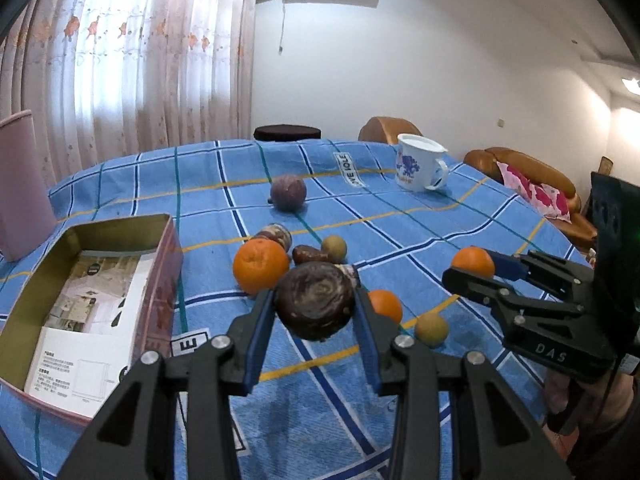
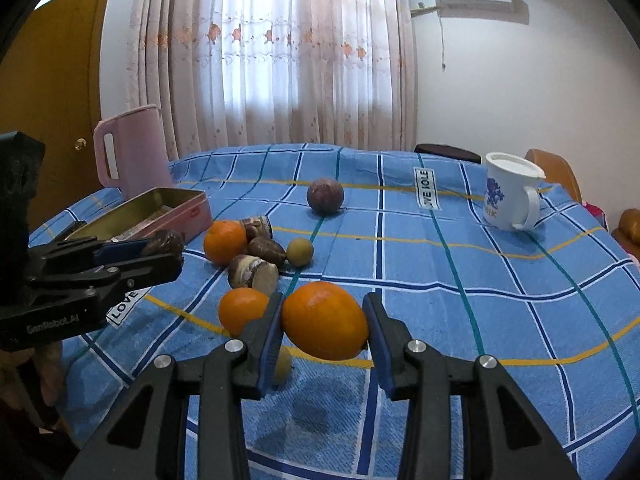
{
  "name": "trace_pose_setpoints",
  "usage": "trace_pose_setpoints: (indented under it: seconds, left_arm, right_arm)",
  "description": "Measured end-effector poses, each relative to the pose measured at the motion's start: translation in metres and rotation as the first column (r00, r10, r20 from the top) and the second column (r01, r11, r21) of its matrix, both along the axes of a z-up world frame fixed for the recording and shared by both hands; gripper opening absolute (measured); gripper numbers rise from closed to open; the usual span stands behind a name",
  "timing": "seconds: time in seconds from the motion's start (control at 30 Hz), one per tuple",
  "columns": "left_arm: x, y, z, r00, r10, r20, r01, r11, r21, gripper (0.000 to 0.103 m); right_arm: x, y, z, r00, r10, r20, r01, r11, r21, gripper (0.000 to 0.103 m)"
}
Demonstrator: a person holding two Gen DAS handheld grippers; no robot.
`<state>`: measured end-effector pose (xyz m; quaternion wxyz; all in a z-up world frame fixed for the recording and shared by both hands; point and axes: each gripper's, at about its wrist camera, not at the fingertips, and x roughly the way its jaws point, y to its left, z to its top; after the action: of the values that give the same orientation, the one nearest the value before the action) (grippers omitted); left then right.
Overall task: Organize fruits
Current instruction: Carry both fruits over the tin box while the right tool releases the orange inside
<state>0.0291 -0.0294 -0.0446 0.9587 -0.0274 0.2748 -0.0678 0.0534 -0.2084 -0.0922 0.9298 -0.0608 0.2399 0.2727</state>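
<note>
Right now both hand-held grippers carry fruit above the counter: the left hand-held gripper is clamped on a dark brown fruit, and the right hand-held gripper is clamped on an orange. Both fruits look lifted clear of the cloth, though the height is hard to judge. An open tin sits at the left; it seems the likely place for them, but that is a guess. To do the step well, bring the dark fruit over the tin's rim, lower it inside, then ease the pads apart so it does not roll. The orange should wait or follow wide of the left tool to avoid a knock. Other fruit lie loose on the cloth: oranges, small yellow-green ones, brown pieces, a purple fruit farther back. A mug stands beyond. Papers cover the tin's floor, so its depth is unclear, and one small fruit is half hidden under the right tool
</note>
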Motion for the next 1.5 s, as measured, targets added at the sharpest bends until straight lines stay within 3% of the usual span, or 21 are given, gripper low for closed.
trace_pose_setpoints:
  seconds: [0.83, 1.17, 1.5]
  left_arm:
    - [-0.021, 0.012, 0.027, 0.989, 0.079, 0.128, -0.087, 0.995, 0.053, 0.041]
    - [-0.019, 0.069, 0.029, 0.975, 0.211, 0.073, -0.214, 0.976, 0.032, 0.041]
    - [-0.021, 0.133, 0.022, 0.936, 0.35, 0.025, -0.351, 0.936, 0.029, 0.041]
  right_arm:
    - [-0.014, 0.013, 0.03, 0.993, 0.021, 0.12, -0.025, 0.999, 0.03, 0.042]
    - [-0.006, 0.074, 0.057, 0.978, 0.169, 0.121, -0.174, 0.984, 0.031, 0.042]
    - [-0.003, 0.162, 0.057, 0.943, 0.32, 0.089, -0.32, 0.947, -0.014, 0.042]
